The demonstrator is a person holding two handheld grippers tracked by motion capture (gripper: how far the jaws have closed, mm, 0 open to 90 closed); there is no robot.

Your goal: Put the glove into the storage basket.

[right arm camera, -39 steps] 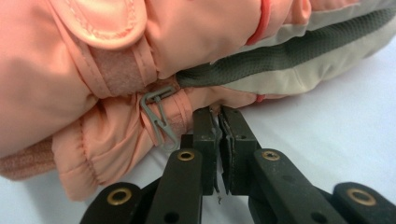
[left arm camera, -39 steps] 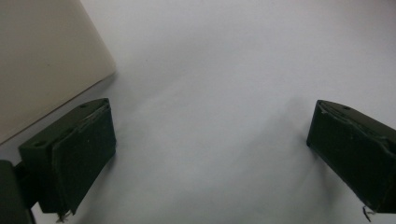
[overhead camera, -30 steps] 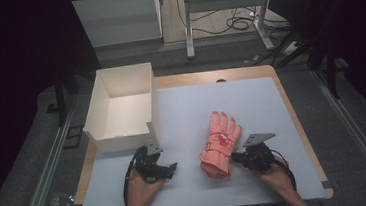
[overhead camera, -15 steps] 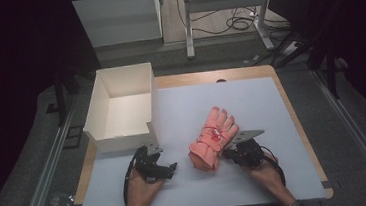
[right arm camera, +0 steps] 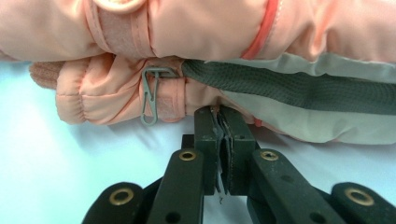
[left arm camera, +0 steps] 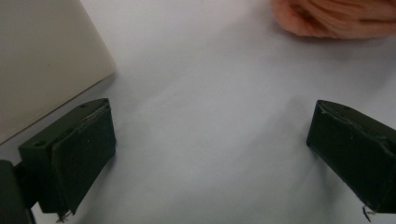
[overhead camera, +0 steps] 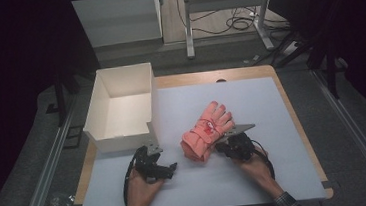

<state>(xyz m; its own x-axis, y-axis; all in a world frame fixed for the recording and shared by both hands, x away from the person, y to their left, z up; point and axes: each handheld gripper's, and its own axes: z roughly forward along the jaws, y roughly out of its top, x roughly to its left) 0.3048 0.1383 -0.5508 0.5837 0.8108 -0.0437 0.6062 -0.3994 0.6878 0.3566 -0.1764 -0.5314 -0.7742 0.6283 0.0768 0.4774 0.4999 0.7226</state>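
Nearest to us, our two hands came in over the white table mat (overhead camera: 277, 165), each holding a black two-jaw gripper. We take the peach-pink padded glove (overhead camera: 207, 130), lying near the middle of the mat, as our landmark.

The right gripper (overhead camera: 223, 144) sat at the glove's near right edge, touching it. In the right gripper view, its jaws were pressed together against the glove's lower seam; whether they pinched any fabric, we could not tell. We judged this low, side-on contact a way of nudging or dragging the glove across the mat.

The left gripper (overhead camera: 169, 168) rested on the mat to the near left of the glove, apart from it. Its jaws stood wide apart with bare mat between them, as if kept ready.

The glove looked soft and quilted, with a puffy gathered cuff (right arm camera: 74, 100), a grey woven palm panel (right arm camera: 299, 88), a hook-and-loop strap and a small grey metal clip (right arm camera: 150, 95). Its fingers pointed away from us and to the right.

Beyond and left of the glove stood a white open-topped box (overhead camera: 121, 108), smooth-walled and empty. Farther off, beyond the table, we saw cables on the floor.
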